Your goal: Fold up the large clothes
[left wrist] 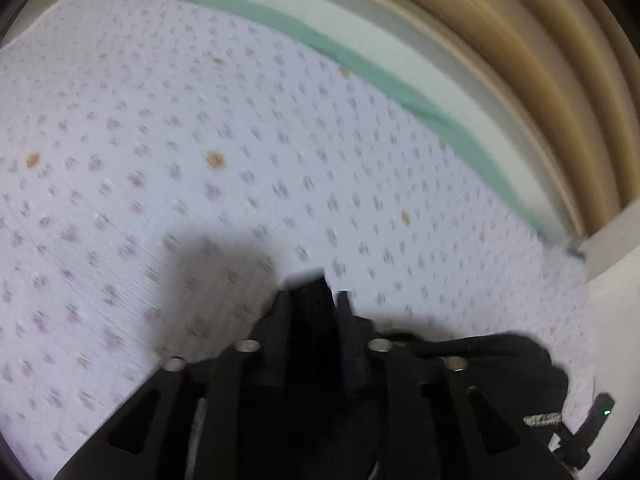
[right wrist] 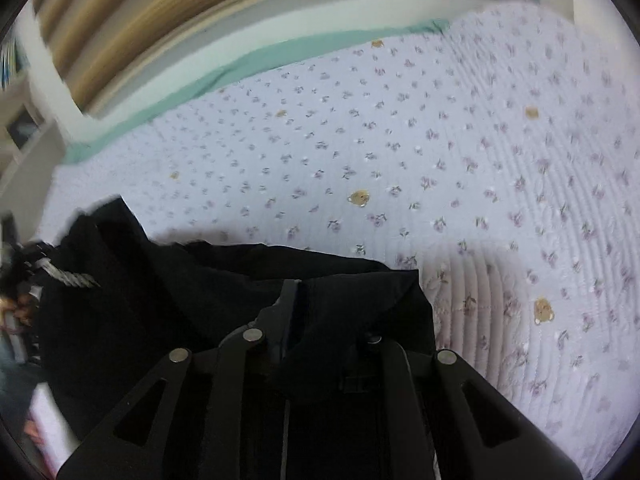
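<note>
The left gripper point(left wrist: 326, 284) is seen with its black fingers drawn almost together, only a narrow slit left between them; dark material sits in that slit, but it cannot be told whether cloth is pinched there. Its tips hang over a pale lilac quilted bedspread with small purple flower sprigs and tan bear faces point(left wrist: 224, 128), on which a soft shadow is cast to the left of the fingers. To the right of this gripper, a lump of the black fabric garment point(left wrist: 516, 356) is shown lying on the bedspread.

In the right wrist view, the same black fabric garment point(right wrist: 168, 292) is spread across the near left part of the bed, smooth and matt, with a white-flecked twisted drawcord point(right wrist: 70, 276) lying on it. The right gripper point(right wrist: 298, 286) is clenched on a folded edge of this garment, which is draped over its right finger. The ribbed quilting is displayed sharply here and blurred in the left view. A strip of teal sheet point(right wrist: 224, 70) runs along the bed's far edge, below a wooden moulded frame point(right wrist: 132, 20).
</note>
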Available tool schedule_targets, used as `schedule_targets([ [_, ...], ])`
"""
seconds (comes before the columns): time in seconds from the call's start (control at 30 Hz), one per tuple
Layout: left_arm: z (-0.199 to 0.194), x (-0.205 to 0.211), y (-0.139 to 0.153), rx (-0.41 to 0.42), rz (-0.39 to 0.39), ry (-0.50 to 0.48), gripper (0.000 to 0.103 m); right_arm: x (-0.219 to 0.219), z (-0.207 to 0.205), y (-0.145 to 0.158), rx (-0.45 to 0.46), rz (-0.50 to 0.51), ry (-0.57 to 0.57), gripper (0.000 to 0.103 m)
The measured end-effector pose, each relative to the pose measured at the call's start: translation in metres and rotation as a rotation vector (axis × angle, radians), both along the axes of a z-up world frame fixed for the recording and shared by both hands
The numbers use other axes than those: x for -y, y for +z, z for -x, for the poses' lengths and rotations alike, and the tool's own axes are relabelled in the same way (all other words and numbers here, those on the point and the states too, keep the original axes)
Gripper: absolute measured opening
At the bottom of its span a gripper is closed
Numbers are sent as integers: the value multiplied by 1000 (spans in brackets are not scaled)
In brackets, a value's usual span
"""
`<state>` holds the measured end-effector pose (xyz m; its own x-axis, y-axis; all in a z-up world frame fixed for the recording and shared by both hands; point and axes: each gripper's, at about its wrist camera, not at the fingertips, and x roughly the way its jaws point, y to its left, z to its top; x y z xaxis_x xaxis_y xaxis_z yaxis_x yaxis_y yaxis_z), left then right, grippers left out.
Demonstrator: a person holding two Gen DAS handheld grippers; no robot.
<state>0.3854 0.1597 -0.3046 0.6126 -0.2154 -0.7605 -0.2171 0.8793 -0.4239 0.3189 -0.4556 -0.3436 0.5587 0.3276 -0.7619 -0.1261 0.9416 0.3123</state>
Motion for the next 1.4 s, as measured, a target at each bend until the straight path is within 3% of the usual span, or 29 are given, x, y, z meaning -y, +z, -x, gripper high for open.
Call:
schedule_targets([
  [0.07,3,-26,21,47,-44,75,51,12,0,7,-44,-66,-14,14],
  [0.13,8,-51,40,52,21,110,52,12,5,20,-41,-38,-8,15],
  [0.2,21,-55,60,87,59,85,53,9,12,34,-17,-35,-9,17],
  [0.33,54,-20,93,138,-70,-60,55,12,19,55,-29,-60,14,23],
  [0.43,70,11,103,139,-132,-172,55,9,24,77,-27,-15,67,24],
  [0.5,85,49,113,169,-238,-280,55,5,31,91,-13,12,86,25],
  [0.6,102,91,121,196,-289,-425,55,-2,43,109,3,31,99,26],
  [0.8,116,136,124,205,-253,-573,55,17,51,126,-65,-66,97,28],
  [1.03,115,154,125,215,-192,-603,55,0,63,150,-119,21,197,32],
  [1.07,116,155,126,217,-187,-606,55,1,64,155,-124,9,212,36],
  [1.13,118,157,127,214,-183,-606,55,4,67,163,-113,1,218,54],
  [1.17,120,158,127,213,-179,-606,55,5,70,169,-87,15,207,92],
  [1.2,120,159,127,211,-171,-606,55,5,73,174,-62,28,201,103],
  [1.4,120,168,120,197,-158,-598,55,-10,92,197,103,29,166,103],
])
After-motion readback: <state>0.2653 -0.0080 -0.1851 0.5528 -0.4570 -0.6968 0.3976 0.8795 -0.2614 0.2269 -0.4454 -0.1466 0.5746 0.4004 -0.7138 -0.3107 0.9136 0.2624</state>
